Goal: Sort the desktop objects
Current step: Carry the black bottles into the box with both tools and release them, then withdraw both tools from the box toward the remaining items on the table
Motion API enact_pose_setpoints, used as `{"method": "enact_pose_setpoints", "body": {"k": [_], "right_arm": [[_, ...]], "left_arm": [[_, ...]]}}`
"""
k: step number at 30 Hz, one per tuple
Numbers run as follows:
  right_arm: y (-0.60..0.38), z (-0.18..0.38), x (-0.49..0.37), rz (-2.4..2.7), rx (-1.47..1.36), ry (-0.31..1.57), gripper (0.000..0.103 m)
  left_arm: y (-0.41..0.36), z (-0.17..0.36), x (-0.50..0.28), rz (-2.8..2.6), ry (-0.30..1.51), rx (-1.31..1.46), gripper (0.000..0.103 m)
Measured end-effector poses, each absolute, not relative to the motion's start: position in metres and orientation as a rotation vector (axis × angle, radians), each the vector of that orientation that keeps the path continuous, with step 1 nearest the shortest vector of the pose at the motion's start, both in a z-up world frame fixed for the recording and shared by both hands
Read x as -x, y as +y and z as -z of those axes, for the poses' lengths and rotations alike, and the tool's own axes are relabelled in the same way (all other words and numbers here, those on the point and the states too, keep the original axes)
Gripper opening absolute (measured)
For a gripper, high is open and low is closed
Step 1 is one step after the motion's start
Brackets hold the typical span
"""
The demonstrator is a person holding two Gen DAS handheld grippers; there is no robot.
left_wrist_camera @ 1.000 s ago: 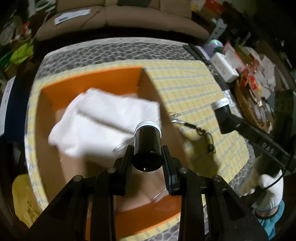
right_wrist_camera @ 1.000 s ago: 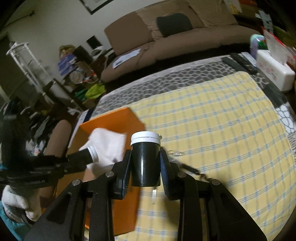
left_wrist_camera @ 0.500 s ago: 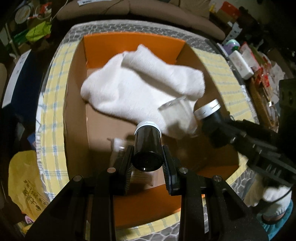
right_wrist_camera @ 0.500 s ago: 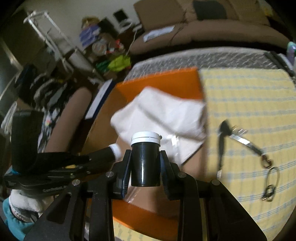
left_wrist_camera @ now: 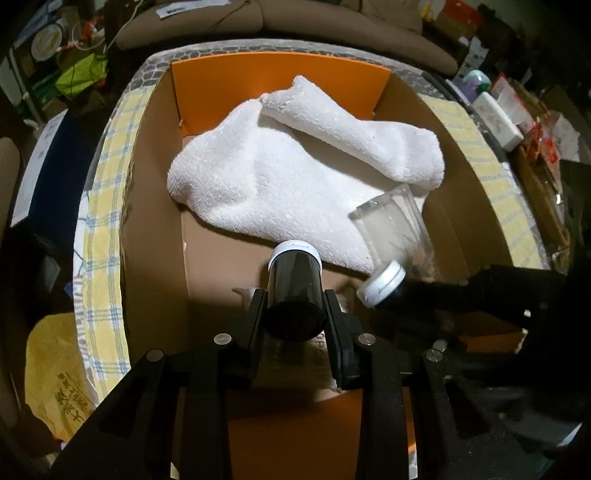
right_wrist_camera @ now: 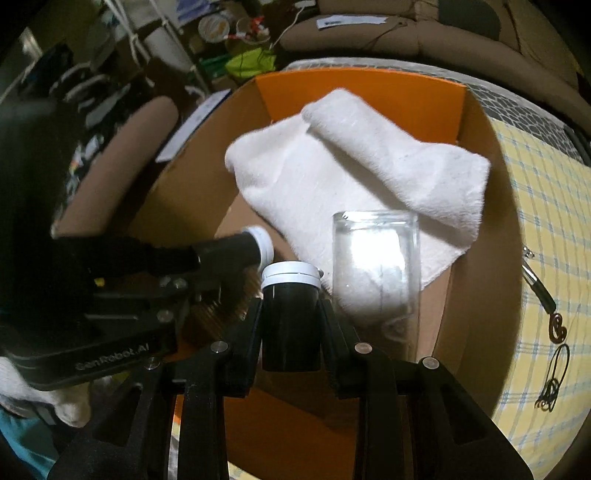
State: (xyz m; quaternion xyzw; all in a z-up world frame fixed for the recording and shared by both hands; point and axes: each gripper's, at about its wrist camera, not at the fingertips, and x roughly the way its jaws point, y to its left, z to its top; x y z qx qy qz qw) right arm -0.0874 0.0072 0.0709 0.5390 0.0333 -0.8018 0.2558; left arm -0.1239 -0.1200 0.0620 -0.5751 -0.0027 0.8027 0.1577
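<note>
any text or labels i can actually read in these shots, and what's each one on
"GenRobot.AI": embossed on the left gripper body, right wrist view.
Dark printed characters on the yellow bag beside the table: too blurred to read.
White label on the sofa: too small to read.
Neither black canister shows any text.

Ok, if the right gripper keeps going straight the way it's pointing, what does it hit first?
Probably the box floor, just left of the clear container. The right gripper holds a black bottle aimed down there, and the left gripper's bottle sits close on its left. Depth is unclear.
</note>
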Motion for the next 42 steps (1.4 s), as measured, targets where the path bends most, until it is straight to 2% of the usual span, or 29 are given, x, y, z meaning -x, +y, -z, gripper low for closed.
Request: {"method": "enact_pose_setpoints", "body": {"k": [5, 11, 16, 20, 22, 25, 29, 31, 33, 38, 42], "right_arm": [[0.001, -0.060, 0.086, 2.162, -1.495, 0.160, 0.031], [0.011, -0.062, 0.089, 2.164, -1.488, 0.121, 0.034], [0.035, -0.084, 0.093, 2.229, -1.419, 0.007, 0.050], [0.064, -0.100, 0.096, 2.278, -1.361, -0.140, 0.054], [0.073, -0.103, 0.096, 2.294, -1.351, -0.185, 0.063], [0.081, -0.108, 0.099, 2.313, -1.348, -0.210, 0.064], [0.085, -0.111, 0.099, 2.324, -1.327, -0.243, 0.068], [0.087, -0.116, 0.096, 2.339, -1.304, -0.234, 0.074], [0.091, -0.123, 0.095, 2.358, -1.267, -0.234, 0.077], [0.102, -0.134, 0.096, 2.397, -1.216, -0.258, 0.079], [0.116, -0.136, 0.098, 2.418, -1.218, -0.286, 0.079]], "left_arm": [[-0.118, -0.055, 0.130, -2.293, -0.033, 1.665, 0.027], [-0.119, -0.049, 0.138, -2.317, -0.064, 1.680, 0.028], [-0.126, -0.049, 0.138, -2.291, -0.156, 1.670, 0.033], [-0.134, -0.054, 0.137, -2.262, -0.268, 1.643, 0.043], [-0.136, -0.056, 0.137, -2.260, -0.283, 1.635, 0.045], [-0.136, -0.059, 0.136, -2.269, -0.288, 1.624, 0.048], [-0.137, -0.065, 0.135, -2.274, -0.314, 1.592, 0.059], [-0.136, -0.070, 0.133, -2.271, -0.323, 1.569, 0.067], [-0.132, -0.076, 0.131, -2.264, -0.334, 1.534, 0.079], [-0.124, -0.086, 0.123, -2.305, -0.257, 1.487, 0.101], [-0.121, -0.089, 0.121, -2.316, -0.234, 1.480, 0.102]]}}
